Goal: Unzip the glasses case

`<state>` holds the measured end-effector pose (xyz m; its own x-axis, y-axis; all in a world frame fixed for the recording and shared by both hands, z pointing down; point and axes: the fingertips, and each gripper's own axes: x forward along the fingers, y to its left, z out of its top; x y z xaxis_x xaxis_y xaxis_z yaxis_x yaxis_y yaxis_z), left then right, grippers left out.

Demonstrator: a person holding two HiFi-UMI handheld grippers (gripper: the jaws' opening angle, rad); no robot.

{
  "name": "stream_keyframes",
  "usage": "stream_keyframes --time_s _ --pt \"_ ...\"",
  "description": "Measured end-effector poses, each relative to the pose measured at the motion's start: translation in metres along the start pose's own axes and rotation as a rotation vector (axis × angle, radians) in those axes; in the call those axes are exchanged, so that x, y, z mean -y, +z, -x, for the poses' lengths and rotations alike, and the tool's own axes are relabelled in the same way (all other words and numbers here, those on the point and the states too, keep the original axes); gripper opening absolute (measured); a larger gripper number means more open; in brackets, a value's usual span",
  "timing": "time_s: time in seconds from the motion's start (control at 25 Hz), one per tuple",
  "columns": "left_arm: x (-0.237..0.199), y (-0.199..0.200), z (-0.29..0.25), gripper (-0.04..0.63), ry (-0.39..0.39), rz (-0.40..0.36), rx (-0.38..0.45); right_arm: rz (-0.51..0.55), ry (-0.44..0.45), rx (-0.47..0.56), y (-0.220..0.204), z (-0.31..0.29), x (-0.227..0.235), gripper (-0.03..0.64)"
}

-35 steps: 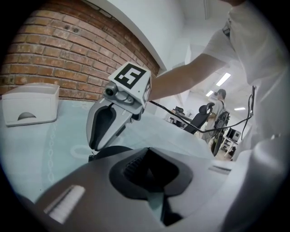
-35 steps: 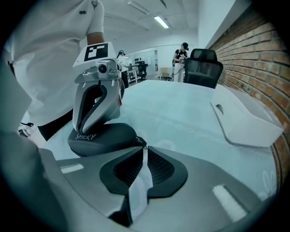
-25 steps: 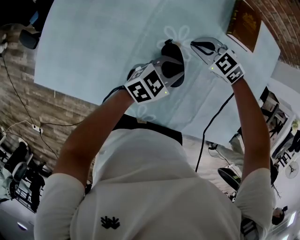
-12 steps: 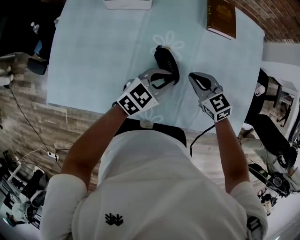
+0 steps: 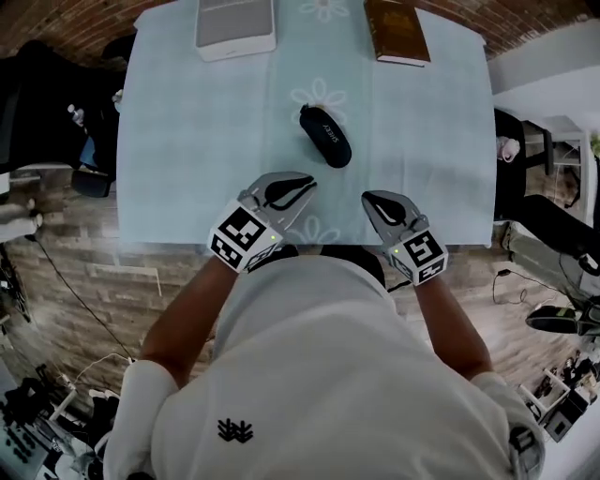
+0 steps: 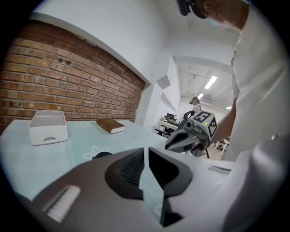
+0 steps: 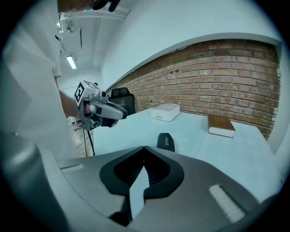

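Observation:
The black glasses case lies closed and slanted on the light blue tablecloth, beside a printed flower. It also shows as a dark lump in the left gripper view and end-on in the right gripper view. My left gripper hovers near the table's front edge, short of the case, shut with nothing in it. My right gripper sits to the right at the same depth, also shut and empty. Neither touches the case.
A white box stands at the far left of the table and a brown book at the far right. A brick wall runs behind the table. Chairs and cables lie on the floor around it.
Both grippers have drawn back from the case toward the table's front edge. The left gripper, which was over the case, is now apart from it.

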<state>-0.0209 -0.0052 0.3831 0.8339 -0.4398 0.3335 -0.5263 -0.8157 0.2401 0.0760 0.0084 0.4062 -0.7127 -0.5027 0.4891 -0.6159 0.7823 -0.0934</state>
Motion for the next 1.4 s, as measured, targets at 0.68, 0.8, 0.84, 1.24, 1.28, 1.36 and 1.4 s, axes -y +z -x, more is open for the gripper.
stream_keyframes --time_s 0.68,0.8,0.84,1.24,1.28,1.36,1.4 --pt "0.019 0.0 0.077 0.052 0.058 -0.004 0.034 0.04 -0.061 0.038 0.017 0.025 -0.061 0.002" --pt "0.022 -0.001 0.082 0.052 0.062 -0.004 0.04 0.05 -0.058 0.038 0.019 0.027 -0.068 0.002" --pt "0.023 -0.002 0.084 0.052 0.063 -0.002 0.041 0.053 -0.057 0.038 0.019 0.028 -0.07 0.002" --pt "0.028 -0.009 0.101 0.052 0.064 -0.002 0.06 0.074 -0.067 0.043 0.025 0.031 -0.089 0.002" --pt "0.028 -0.01 0.103 0.052 0.064 -0.002 0.06 0.075 -0.068 0.045 0.025 0.032 -0.09 0.002" --pt "0.029 -0.011 0.105 0.052 0.065 0.0 0.064 0.075 -0.071 0.046 0.025 0.033 -0.092 0.002" --pt "0.029 -0.012 0.106 0.052 0.065 0.002 0.065 0.075 -0.072 0.046 0.025 0.033 -0.093 0.002"
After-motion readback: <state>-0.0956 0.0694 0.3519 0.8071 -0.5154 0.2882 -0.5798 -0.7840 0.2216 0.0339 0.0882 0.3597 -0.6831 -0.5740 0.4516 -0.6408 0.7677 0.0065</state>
